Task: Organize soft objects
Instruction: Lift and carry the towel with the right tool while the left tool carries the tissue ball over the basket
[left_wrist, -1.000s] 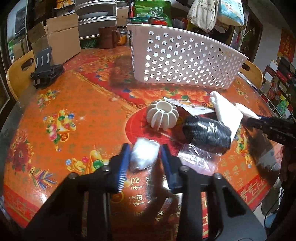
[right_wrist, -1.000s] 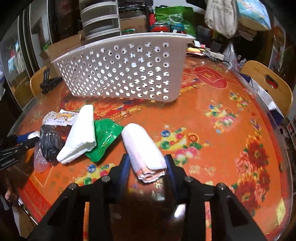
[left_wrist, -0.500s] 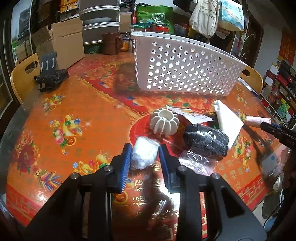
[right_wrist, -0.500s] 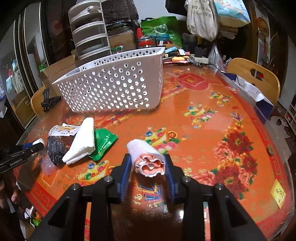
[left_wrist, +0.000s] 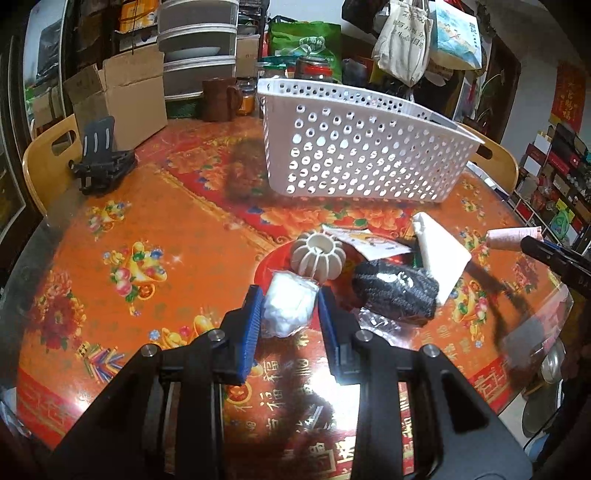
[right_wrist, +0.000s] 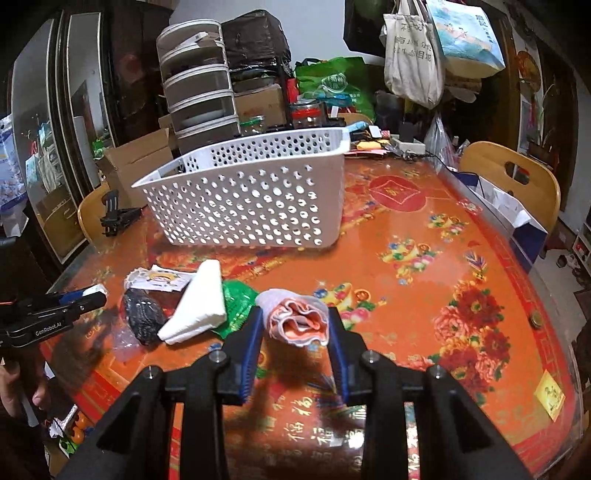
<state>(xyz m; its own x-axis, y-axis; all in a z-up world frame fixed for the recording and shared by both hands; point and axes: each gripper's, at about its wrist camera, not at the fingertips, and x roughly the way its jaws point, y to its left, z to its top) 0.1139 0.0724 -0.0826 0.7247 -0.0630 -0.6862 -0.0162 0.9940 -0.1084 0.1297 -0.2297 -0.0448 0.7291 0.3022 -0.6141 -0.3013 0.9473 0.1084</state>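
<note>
Between the blue pads of the left gripper (left_wrist: 290, 308) sits a small white bundle in clear plastic (left_wrist: 289, 308), and the jaws are pressed against both of its sides. The right gripper (right_wrist: 295, 325) is clamped on a rolled pink and white towel (right_wrist: 295, 317), which appears lifted off the tablecloth. The white perforated basket (right_wrist: 255, 199) stands further back on the round table (right_wrist: 443, 295), well apart from both grippers, and I judge it to be the place for the soft things.

Several risks come from here. The plastic around the bundle looks slippery, so it may slide out of the pads during the lift. The towel is held only near its end, and the roll may open or sag on the way. The basket wall is tall, so a low path could push the basket instead of clearing its rim. A black knitted bundle (left_wrist: 395, 293), a folded white cloth (left_wrist: 439, 251) and a ribbed cream ball (left_wrist: 317, 254) lie just beside the left gripper and could be dragged.
</note>
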